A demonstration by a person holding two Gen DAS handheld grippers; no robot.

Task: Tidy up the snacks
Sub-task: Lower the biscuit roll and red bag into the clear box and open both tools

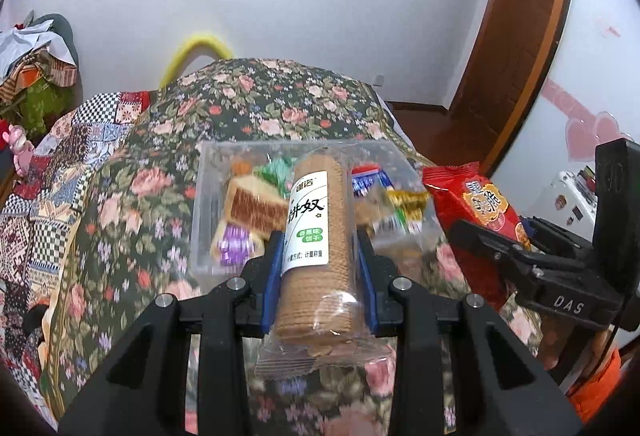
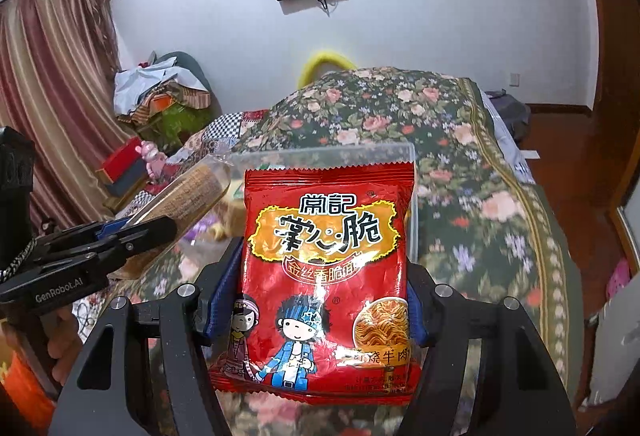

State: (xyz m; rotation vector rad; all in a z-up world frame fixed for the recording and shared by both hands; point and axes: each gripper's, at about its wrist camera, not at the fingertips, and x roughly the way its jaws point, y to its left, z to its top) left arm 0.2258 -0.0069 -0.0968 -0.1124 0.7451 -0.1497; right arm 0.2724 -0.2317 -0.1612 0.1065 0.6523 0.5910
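Crinkly red noodle packet (image 2: 326, 288): light, crushable, right tool (image 2: 316, 300) clamps its sides | biscuit sleeve (image 1: 310, 248): brittle, left tool (image 1: 318, 276) pinches mid-length | clear bin (image 1: 208, 204) ahead

The left hand-held gripper (image 2: 132, 232) reads "GenRobot.AI", the right hand-held gripper (image 1: 486, 236) "DAS" (both in pale letters).

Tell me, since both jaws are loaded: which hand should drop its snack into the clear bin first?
Probably the left gripper: its biscuit roll already points over the clear bin; the right gripper holds its red noodle packet off to the bin's side.
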